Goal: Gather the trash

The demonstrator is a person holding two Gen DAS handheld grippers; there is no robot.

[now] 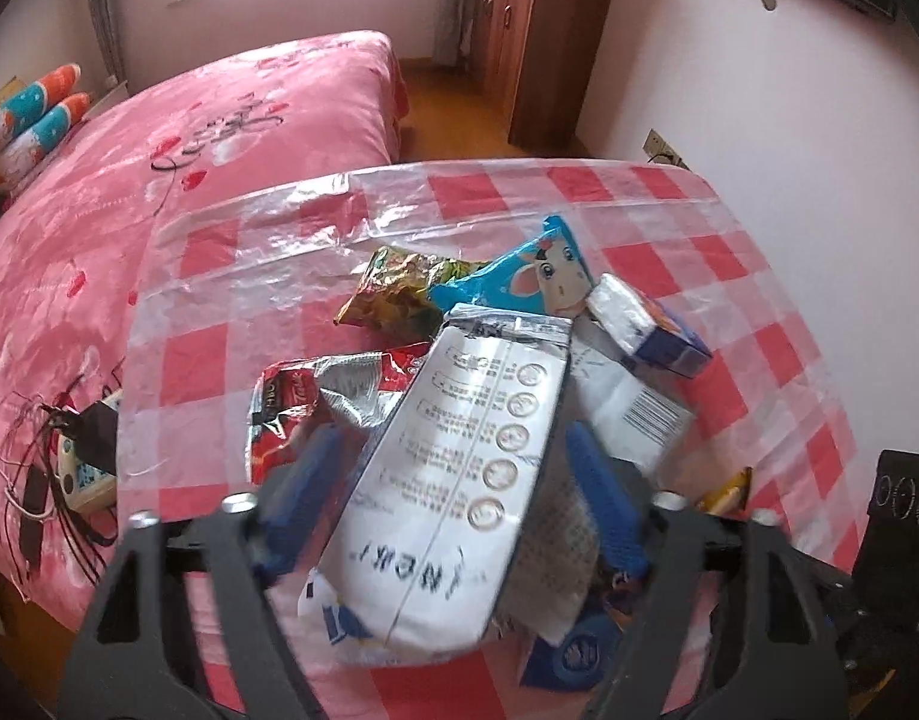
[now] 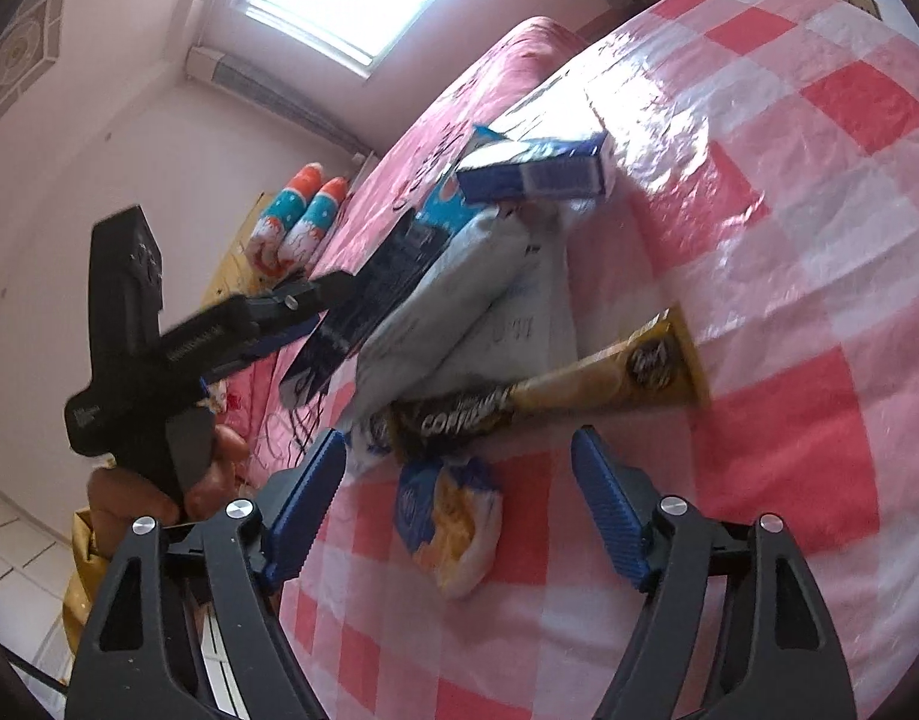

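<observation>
Nearest, left gripper [image 1: 453, 480] clamped on a white printed pouch [image 1: 459, 468] over the checked tablecloth [image 1: 729, 276]; right gripper [image 2: 459, 504] apart above a small wrapper [image 2: 459, 522]. Beyond: gold "Coffee" wrapper [image 2: 579, 384], blue box [image 2: 537, 171], cartoon-cow packet [image 1: 531, 276], pink bed [image 1: 219, 138].

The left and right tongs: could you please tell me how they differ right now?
The left tongs have a white printed packet between their blue pads; the right tongs stand open and empty. The left sit over the trash pile, the right above an orange-and-white wrapper. Both have blue ribbed pads.
</observation>
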